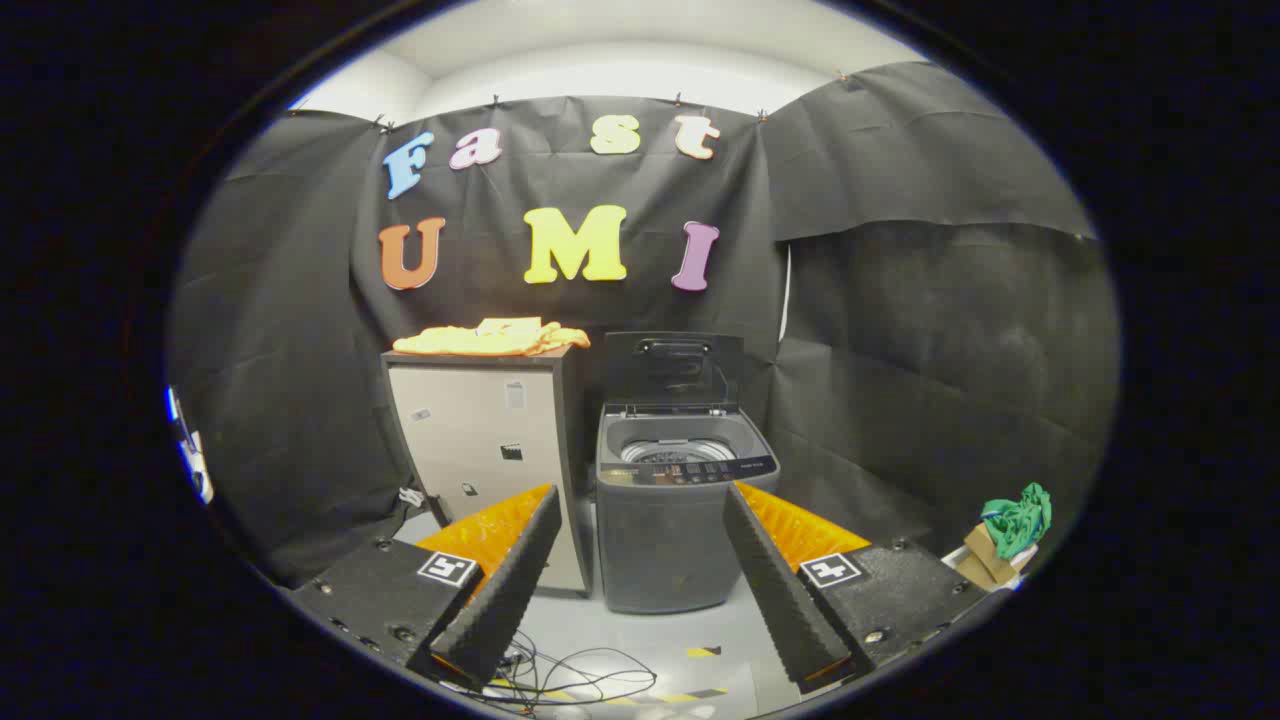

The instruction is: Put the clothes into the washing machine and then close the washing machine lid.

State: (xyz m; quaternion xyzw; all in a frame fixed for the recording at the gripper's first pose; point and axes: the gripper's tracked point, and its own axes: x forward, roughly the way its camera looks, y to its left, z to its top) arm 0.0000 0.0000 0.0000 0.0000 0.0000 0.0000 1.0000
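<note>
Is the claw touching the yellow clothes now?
Apart. In the gripper view the open claw is far from the yellow clothes on the cabinet.

We see soft yellow cloth clothes point(492, 338) on a smooth matt cabinet point(490, 440), a grey plastic washing machine point(668, 500), and ribbed matt tool fingers point(500, 590).

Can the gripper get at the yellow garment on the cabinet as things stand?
Probably yes: the gripper is open and holds nothing, and the yellow garment lies exposed on the cabinet, though well beyond the fingers.
</note>
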